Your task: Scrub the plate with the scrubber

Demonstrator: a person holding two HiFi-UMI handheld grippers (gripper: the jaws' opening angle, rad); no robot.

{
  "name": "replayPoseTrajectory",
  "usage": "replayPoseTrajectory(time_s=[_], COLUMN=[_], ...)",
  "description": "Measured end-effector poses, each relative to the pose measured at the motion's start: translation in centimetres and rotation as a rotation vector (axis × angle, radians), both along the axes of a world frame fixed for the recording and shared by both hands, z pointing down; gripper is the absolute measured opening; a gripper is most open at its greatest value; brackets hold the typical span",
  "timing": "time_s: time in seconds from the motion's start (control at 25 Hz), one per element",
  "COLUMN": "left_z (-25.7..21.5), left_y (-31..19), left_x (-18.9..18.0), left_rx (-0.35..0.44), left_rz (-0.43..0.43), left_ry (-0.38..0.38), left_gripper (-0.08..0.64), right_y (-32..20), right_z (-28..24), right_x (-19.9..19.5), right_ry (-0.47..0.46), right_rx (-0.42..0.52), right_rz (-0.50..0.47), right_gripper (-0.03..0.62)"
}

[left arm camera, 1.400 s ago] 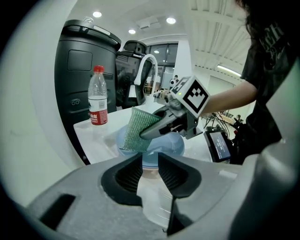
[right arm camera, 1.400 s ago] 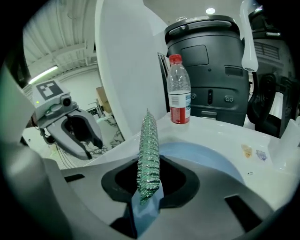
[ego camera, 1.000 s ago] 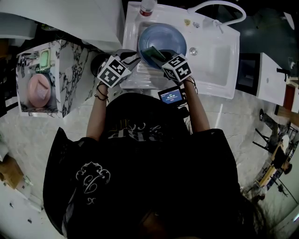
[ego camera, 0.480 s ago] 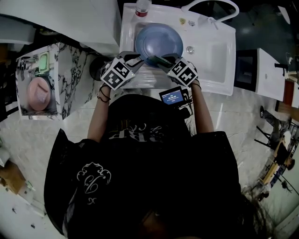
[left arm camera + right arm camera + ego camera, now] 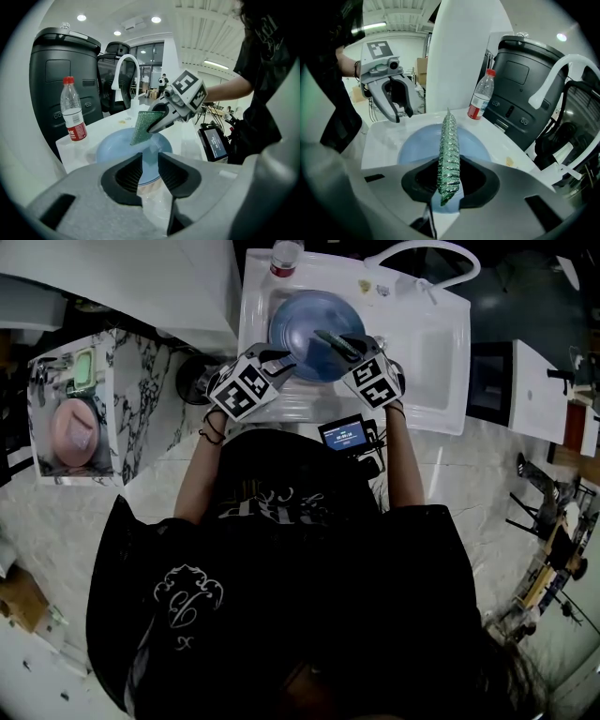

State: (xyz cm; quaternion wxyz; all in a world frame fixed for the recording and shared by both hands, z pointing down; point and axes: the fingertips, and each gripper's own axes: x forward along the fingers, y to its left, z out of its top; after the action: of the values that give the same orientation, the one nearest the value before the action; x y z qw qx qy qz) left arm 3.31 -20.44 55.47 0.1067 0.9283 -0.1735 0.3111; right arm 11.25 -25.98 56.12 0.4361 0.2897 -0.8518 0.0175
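Right gripper (image 5: 449,183) is clenched on one edge of the green scrubber (image 5: 449,140), which stands edge-on between its jaws, over the plate. Left gripper (image 5: 150,169) is released, its jaws a little apart with nothing between them, hovering at the near edge of the white sink (image 5: 427,352).

In the basin lies the blue plate (image 5: 305,320), flat and face up. I judge it stiff, smooth and fairly heavy, and likely to skate on the basin under a sideways rub. I would pinch its near rim with the free gripper to pin it. I cannot tell whether the scrubber's lower corner touches it yet.

Behind the plate, on the sink's ledge, stands a clear bottle (image 5: 72,112) with a red cap and red label. The print is too small for me to read.

The scrubber looks like a thin, light, floppy mesh sheet. Gripped at one edge it will bend, so I would press it flatter.

A small lit screen (image 5: 345,434) sits near my waist, its text unreadable.
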Motion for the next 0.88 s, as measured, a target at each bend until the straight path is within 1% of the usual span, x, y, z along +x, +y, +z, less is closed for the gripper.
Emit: replayPoseTrajectory(time_s=[0.2, 0.44, 0.52, 0.64, 0.68, 0.88], left_z=[0.2, 0.6, 0.8, 1.1, 1.2, 1.4], left_y=[-0.5, -1.3, -1.4, -1.4, -1.4, -1.3], left_x=[0.2, -0.1, -0.2, -0.3, -0.3, 0.3], left_rx=[-0.006, -0.018, -0.023, -0.033, -0.036, -0.042], left_rz=[0.025, 0.043, 0.051, 0.067, 0.075, 0.111], left_ry=[0.001, -0.005, -0.007, -0.011, -0.014, -0.010], left_gripper=[0.115, 0.115, 0.115, 0.115, 0.115, 0.115], right_y=[-2.8, -5.7, -6.5, -8.1, -8.5, -8.9], right_z=[0.2, 0.7, 1.2, 1.6, 1.7, 2.4], right_x=[1.0, 1.2, 1.3, 1.8, 1.8, 1.8], right_ry=[0.050, 0.118, 0.176, 0.301, 0.318, 0.284], right_rx=[0.060, 0.120, 0.139, 0.180, 0.184, 0.136], right_rz=[0.054, 0.041, 0.013, -0.055, -0.067, -0.082], right_gripper=[0.086, 0.086, 0.086, 0.086, 0.086, 0.086])
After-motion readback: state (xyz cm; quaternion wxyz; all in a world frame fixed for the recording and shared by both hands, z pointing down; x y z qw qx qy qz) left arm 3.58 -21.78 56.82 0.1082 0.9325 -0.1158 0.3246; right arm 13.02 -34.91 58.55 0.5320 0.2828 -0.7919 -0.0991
